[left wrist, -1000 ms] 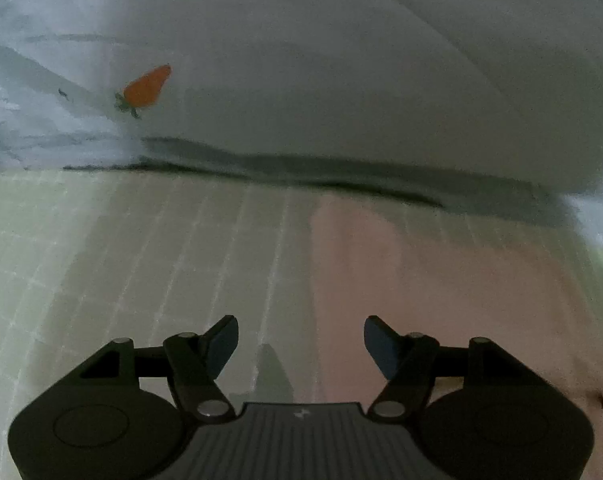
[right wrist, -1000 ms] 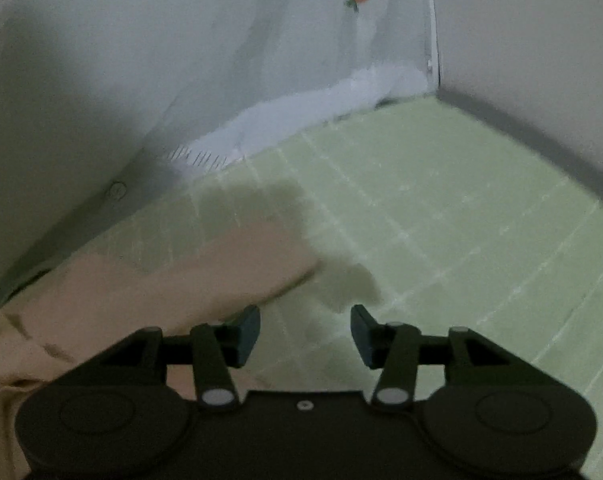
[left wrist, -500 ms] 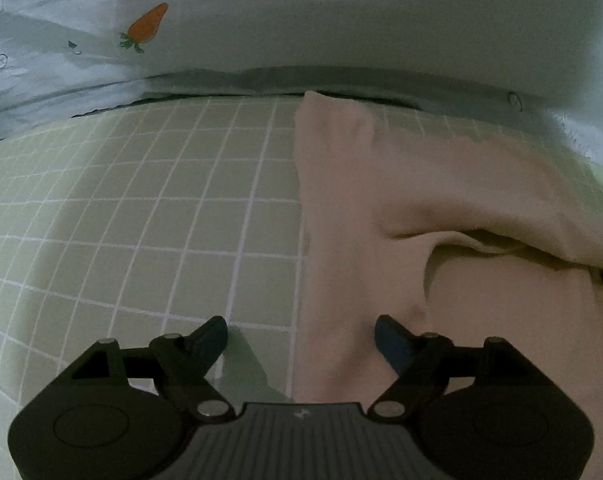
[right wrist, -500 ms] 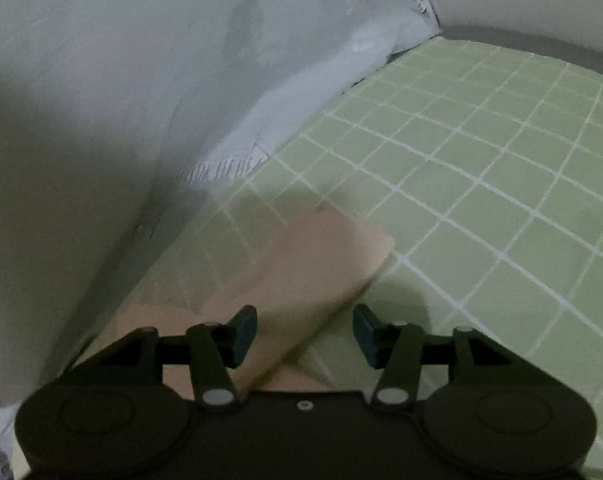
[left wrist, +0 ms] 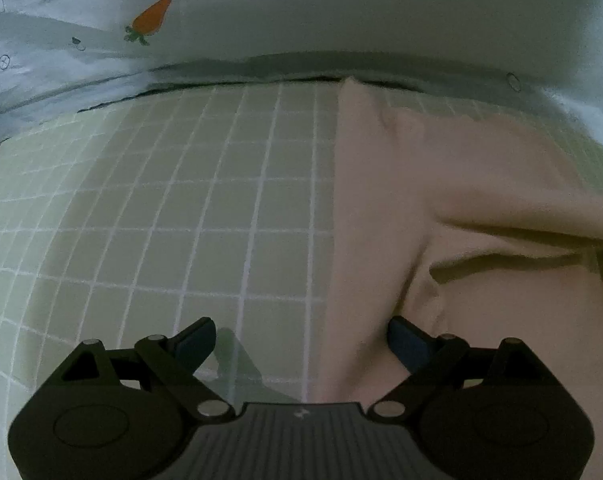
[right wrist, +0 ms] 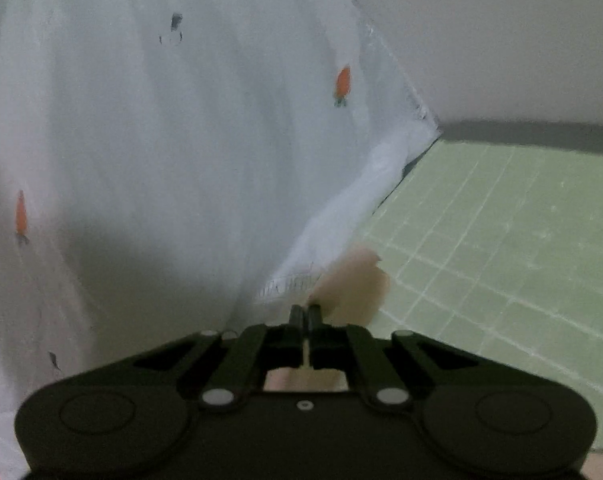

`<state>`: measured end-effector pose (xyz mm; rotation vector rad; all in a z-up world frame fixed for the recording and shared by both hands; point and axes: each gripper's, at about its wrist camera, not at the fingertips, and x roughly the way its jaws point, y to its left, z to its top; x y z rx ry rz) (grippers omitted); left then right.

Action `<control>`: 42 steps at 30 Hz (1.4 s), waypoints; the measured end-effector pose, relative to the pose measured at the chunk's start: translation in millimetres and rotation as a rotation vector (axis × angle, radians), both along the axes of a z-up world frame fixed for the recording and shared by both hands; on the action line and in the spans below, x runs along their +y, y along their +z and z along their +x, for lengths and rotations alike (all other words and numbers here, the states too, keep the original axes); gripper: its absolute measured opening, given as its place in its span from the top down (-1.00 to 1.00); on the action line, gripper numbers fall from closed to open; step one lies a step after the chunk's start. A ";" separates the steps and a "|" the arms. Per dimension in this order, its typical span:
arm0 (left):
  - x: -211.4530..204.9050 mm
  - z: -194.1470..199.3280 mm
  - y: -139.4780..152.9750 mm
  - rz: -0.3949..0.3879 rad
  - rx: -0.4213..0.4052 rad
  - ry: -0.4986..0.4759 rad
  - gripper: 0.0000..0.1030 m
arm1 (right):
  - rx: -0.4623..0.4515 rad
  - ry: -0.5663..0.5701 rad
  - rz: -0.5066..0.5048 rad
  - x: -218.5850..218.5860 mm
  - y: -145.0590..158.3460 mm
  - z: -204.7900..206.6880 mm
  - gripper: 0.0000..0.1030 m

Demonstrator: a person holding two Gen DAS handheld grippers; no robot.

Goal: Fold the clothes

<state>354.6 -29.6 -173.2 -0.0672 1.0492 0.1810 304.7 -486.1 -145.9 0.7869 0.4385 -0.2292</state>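
A pale pink garment (left wrist: 453, 216) lies spread on the green checked sheet (left wrist: 181, 208), with a fold creasing its right half. My left gripper (left wrist: 301, 340) hovers open over the garment's left edge, right fingertip above the cloth, left fingertip above the sheet. In the right wrist view my right gripper (right wrist: 305, 312) is shut on a corner of the pink garment (right wrist: 357, 284), which sticks out past the fingertips, lifted off the sheet (right wrist: 501, 240).
A white quilt with small carrot prints (left wrist: 301, 12) bulges along the far side of the sheet and fills the left of the right wrist view (right wrist: 161, 140). A plain wall (right wrist: 501, 32) rises at the back right.
My right gripper went from open beside the garment's end to shut on it, lifting it. The left gripper stayed open and drew slightly closer to the garment's left edge.
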 end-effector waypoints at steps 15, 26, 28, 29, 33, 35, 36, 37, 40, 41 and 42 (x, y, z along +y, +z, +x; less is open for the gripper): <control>14.3 16.7 8.0 -0.049 -0.044 0.014 -0.79 | 0.389 0.197 -0.501 12.6 -58.1 -22.9 0.11; 0.2 78.8 6.4 0.016 -0.093 -0.078 -0.79 | 0.496 0.436 -0.938 45.5 -88.7 0.7 -0.06; -2.2 87.1 1.7 0.025 -0.090 -0.086 -0.79 | 0.461 0.411 -0.898 37.5 -82.5 11.7 -0.06; -3.5 90.2 -1.1 0.029 -0.086 -0.087 -0.79 | 0.439 0.397 -0.869 32.7 -79.0 17.6 -0.06; -4.7 97.7 -12.4 0.028 -0.070 -0.073 -0.79 | 0.337 0.338 -0.677 10.8 -67.8 45.8 -0.07; -2.9 96.4 -17.1 0.010 -0.077 -0.054 -0.81 | 0.317 0.335 -0.622 9.4 -70.7 63.8 -0.07; -1.3 95.6 -18.1 -0.002 -0.080 -0.044 -0.81 | 0.323 0.344 -0.624 10.7 -75.3 72.0 -0.07; 0.2 95.0 -19.0 -0.012 -0.081 -0.037 -0.82 | 0.329 0.352 -0.625 11.9 -80.0 80.3 -0.07; 1.9 92.6 -20.5 -0.020 -0.086 -0.028 -0.87 | 0.343 0.374 -0.643 17.4 -92.2 93.5 -0.08; 2.0 92.5 -20.8 -0.019 -0.087 -0.027 -0.89 | 0.345 0.371 -0.630 17.5 -94.6 94.0 -0.12; 2.3 92.7 -21.3 -0.018 -0.089 -0.025 -0.90 | 0.348 0.361 -0.618 16.7 -97.0 95.1 -0.24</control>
